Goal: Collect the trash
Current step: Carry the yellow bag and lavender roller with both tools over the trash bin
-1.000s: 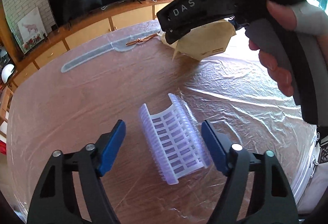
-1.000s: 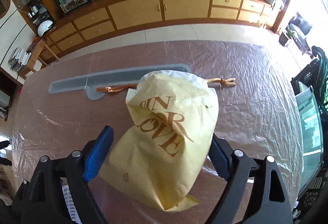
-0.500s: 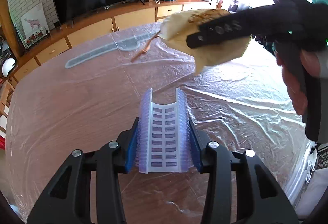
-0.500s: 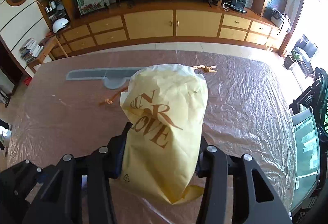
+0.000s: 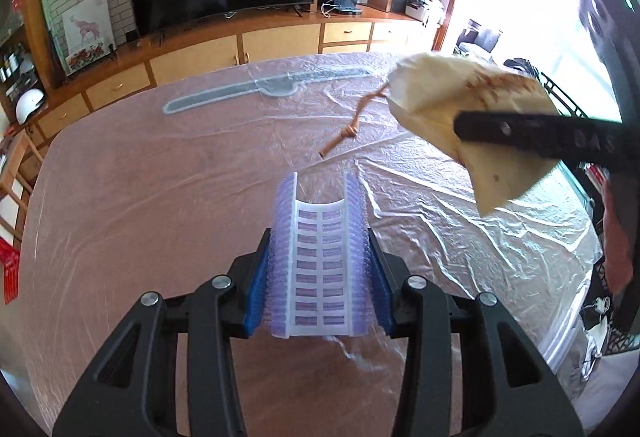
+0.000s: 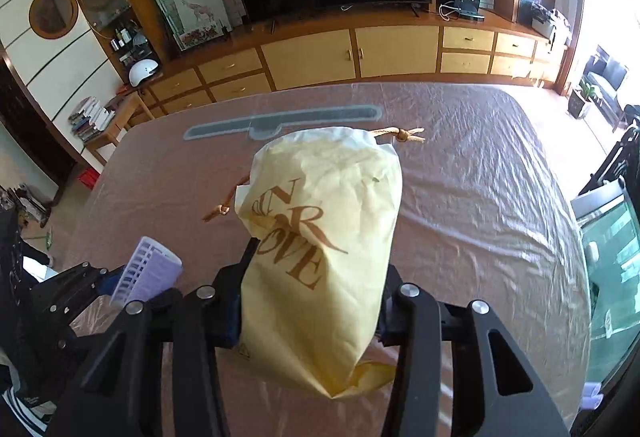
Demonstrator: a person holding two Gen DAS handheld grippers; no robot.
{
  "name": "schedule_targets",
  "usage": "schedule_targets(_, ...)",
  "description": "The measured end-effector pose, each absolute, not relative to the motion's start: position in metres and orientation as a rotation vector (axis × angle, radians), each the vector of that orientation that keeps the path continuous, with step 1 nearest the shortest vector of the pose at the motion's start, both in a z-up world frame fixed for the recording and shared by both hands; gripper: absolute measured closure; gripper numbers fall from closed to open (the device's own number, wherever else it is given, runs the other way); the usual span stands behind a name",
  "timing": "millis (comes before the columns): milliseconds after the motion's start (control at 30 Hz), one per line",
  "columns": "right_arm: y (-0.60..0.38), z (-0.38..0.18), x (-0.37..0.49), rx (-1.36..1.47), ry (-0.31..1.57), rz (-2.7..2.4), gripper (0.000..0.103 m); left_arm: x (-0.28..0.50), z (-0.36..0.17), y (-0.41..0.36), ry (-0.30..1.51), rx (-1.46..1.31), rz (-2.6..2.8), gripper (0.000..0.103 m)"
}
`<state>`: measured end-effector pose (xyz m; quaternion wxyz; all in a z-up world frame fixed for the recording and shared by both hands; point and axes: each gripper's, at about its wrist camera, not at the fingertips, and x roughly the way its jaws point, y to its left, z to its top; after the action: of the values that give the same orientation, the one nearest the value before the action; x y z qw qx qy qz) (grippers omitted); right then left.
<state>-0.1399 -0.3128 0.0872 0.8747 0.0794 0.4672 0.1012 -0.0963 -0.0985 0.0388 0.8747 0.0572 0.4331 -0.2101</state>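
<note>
Table (image 5: 160, 217) under clear plastic sheet, two items lifted.
Left gripper (image 5: 320, 277) jaws clamp ribbed plastic tray (image 5: 320, 261); right gripper (image 6: 312, 301) jaws clamp yellow drawstring bag (image 6: 324, 237).

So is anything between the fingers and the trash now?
No. The left gripper is shut on the plastic tray, and the right gripper is shut on the yellow bag. No bin shows.

Left gripper (image 5: 320, 285): matte black plastic frame with triangular cut-outs, round silver screws on each arm, bright blue pads lining the fingers (image 5: 256, 289). Right gripper (image 6: 312, 301): same black build, same silver screws, and pale "DAS" lettering along its side in the left view.
</note>
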Motion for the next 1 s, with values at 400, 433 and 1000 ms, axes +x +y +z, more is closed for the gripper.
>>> schedule_targets(400, -0.313, 0.081, -0.202, 0.228, 1.021, 0.285, 0.058, -0.139, 0.051, -0.088, 0.896, 0.091, -0.428, 0.059)
schedule_targets(433, -0.313, 0.082, -0.206, 0.233, 1.026, 0.291, 0.058, -0.139, 0.052, -0.086, 0.895, 0.085, -0.430, 0.059)
schedule_targets(1000, -0.323, 0.103, -0.296, 0.239, 0.996, 0.395, 0.058, -0.203, 0.063, -0.081, 0.876, 0.084, -0.421, 0.059)
